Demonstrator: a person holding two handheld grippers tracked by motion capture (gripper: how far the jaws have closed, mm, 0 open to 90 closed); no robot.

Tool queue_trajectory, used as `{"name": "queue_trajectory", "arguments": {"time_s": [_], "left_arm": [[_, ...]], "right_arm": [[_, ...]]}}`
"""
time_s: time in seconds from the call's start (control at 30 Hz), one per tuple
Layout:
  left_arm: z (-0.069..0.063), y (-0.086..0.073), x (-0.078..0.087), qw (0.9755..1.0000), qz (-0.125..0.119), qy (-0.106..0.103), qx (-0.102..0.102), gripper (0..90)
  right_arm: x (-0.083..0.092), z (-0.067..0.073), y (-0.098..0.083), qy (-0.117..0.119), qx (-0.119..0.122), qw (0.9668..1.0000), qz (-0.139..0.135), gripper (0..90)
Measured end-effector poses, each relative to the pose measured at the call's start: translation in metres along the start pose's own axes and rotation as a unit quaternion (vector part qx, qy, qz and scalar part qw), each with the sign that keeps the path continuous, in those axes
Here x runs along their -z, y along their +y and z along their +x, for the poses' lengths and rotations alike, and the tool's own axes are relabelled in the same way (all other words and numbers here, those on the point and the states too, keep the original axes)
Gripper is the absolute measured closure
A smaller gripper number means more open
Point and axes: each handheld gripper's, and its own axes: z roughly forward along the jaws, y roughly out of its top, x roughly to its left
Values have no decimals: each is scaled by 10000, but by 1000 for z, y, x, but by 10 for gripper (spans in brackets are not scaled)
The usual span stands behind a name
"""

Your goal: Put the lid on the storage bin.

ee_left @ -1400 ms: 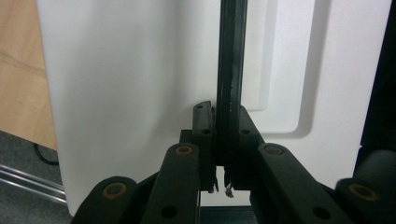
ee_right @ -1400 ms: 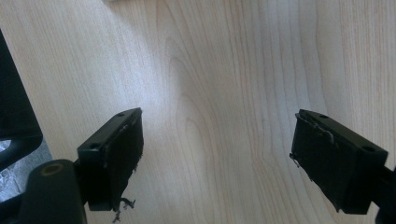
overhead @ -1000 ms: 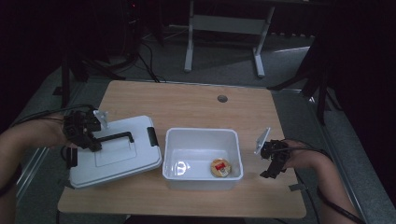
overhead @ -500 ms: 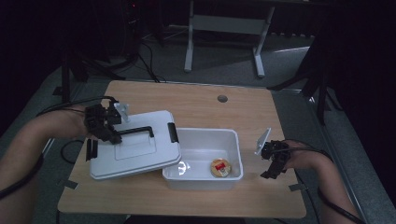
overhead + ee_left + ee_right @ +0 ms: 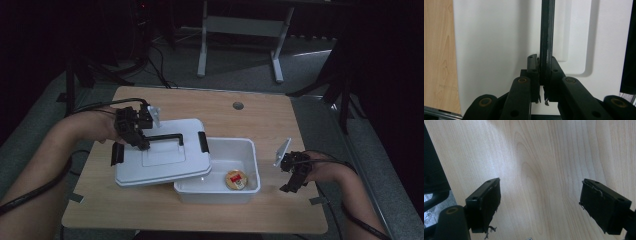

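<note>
On the light wooden table [image 5: 260, 120] sits a white rectangular plastic tub [image 5: 250, 167], and all it's got inside is one small round yellow thing with a red label [image 5: 236, 179], lying on the bottom near the front wall. Partly over the tub's left end hangs the white flat plastic lid with black side clips and a thin black bar handle [image 5: 160, 160], a bit tilted. The left gripper [image 5: 140, 143] has its jaws clamped tight on that bar. The right gripper [image 5: 291, 185] hovers over bare wood just right of the tub, jaws spread wide, gripping nothing.
</note>
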Motion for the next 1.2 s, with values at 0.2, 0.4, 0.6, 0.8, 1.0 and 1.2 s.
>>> {"name": "queue_trajectory", "arguments": {"time_s": [0.2,0.4,0.6,0.8,1.0,1.2], "left_arm": [[-2,21,-2,9998,-18,-52,-175,833],[-2,42,-8,9995,-10,-38,-298,833],[-4,61,-14,9989,-47,-27,-459,834],[-7,82,-17,9978,-211,-68,-620,834],[-10,102,-24,9964,-275,-103,-791,834],[-16,118,-31,9944,-330,-138,-991,833]], "right_arm": [[1,1,0,-12,-21,10000,-20,170],[1,2,-1,-16,-10,10000,-11,177],[1,2,-4,-13,-25,10000,1,175],[1,3,-6,-7,-31,10000,-27,175],[1,4,-10,-12,-75,10000,-36,175],[-1,4,-13,14,-81,10000,-12,174]]}}
